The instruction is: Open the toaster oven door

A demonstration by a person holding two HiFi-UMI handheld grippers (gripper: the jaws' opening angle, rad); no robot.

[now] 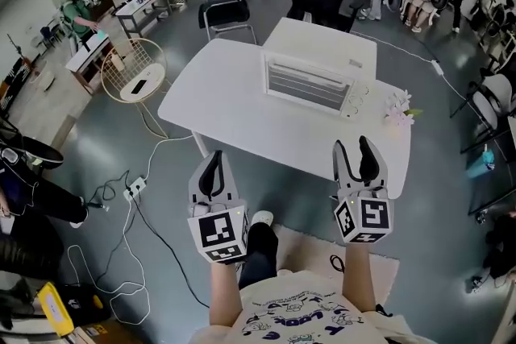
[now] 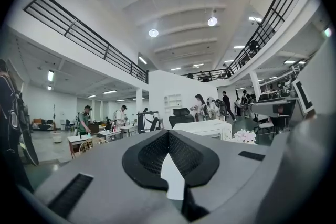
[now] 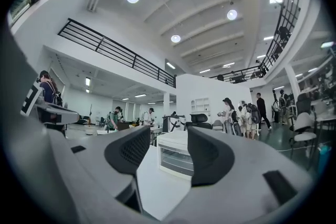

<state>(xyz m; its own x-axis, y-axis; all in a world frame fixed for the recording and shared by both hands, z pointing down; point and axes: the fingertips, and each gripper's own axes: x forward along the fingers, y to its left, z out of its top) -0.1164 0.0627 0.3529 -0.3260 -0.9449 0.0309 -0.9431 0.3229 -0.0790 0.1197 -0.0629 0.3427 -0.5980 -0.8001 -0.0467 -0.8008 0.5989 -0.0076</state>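
The white toaster oven [image 1: 310, 81] stands near the far side of the white table [image 1: 234, 105], its glass door facing me and shut. Both grippers hover over the table's near edge, well short of the oven. My left gripper [image 1: 213, 170] is shut, its black pads meeting with nothing between them. My right gripper [image 1: 358, 159] is open and empty. In the right gripper view the oven [image 3: 176, 157] shows between the spread fingers [image 3: 210, 157]. The left gripper view shows the oven [image 2: 207, 128] far off, beyond the closed pads [image 2: 169, 157].
A small bunch of pale flowers [image 1: 400, 109] lies on the table right of the oven. Black chairs [image 1: 227, 12] stand behind the table. A power strip and cables [image 1: 133, 189] trail on the floor at left, near a round wire stool [image 1: 134, 73]. Several people stand at the back.
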